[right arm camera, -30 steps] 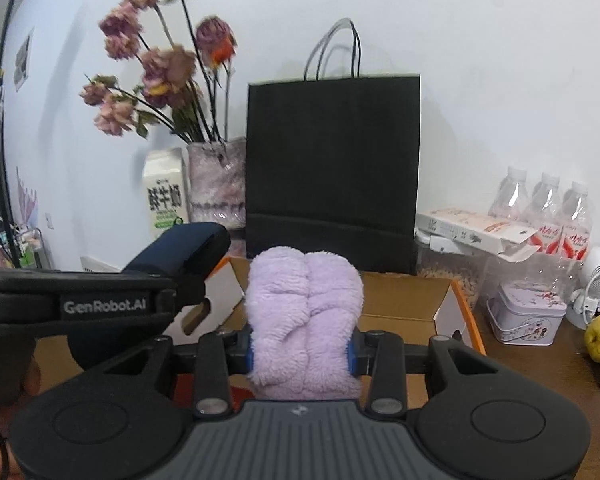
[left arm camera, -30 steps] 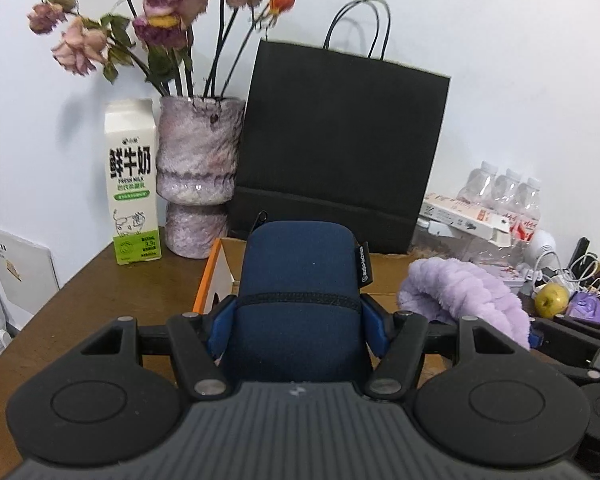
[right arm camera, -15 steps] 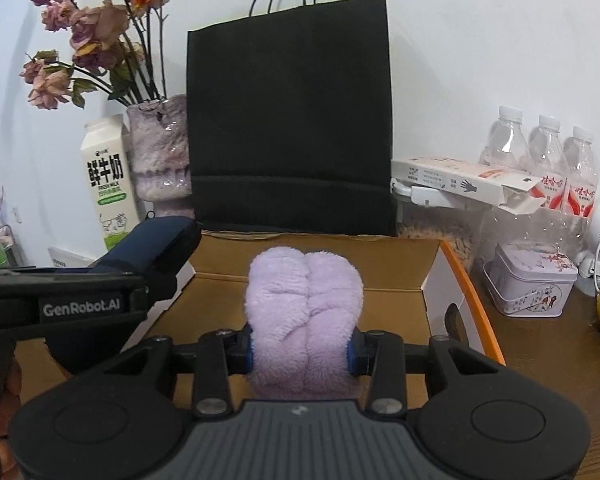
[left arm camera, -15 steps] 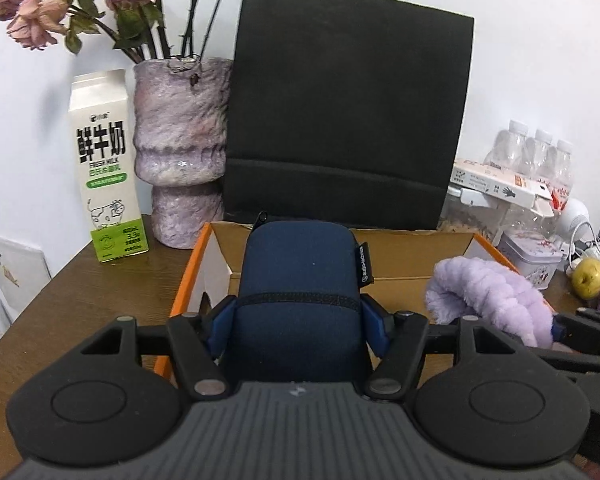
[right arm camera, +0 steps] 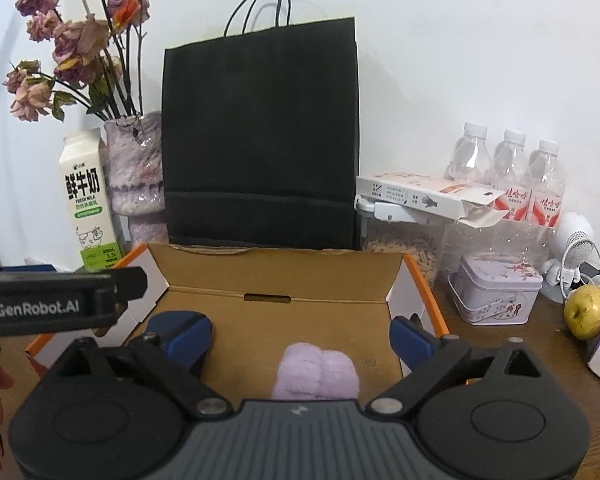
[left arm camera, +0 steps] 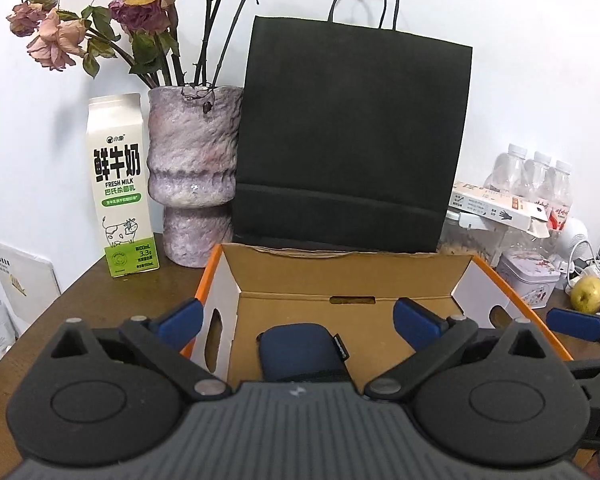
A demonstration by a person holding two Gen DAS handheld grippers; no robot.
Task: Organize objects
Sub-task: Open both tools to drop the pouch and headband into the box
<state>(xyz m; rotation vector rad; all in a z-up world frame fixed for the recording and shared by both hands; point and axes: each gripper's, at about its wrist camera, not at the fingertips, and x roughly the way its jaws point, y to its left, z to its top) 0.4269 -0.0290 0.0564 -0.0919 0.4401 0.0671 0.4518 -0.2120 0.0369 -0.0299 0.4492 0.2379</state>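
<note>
An open cardboard box with orange edges sits in front of me on the wooden table. A dark blue pouch lies on the box floor, below my open left gripper. A fluffy lilac cloth lies on the box floor, below my open right gripper. Neither gripper touches its item. The left gripper's body shows at the left of the right wrist view.
A black paper bag stands behind the box. A milk carton and a vase of dried roses stand at back left. Water bottles, a tin, a jar and a pear crowd the right.
Both grippers opened. The blue pouch and the lilac cloth dropped out of them onto the box floor.
</note>
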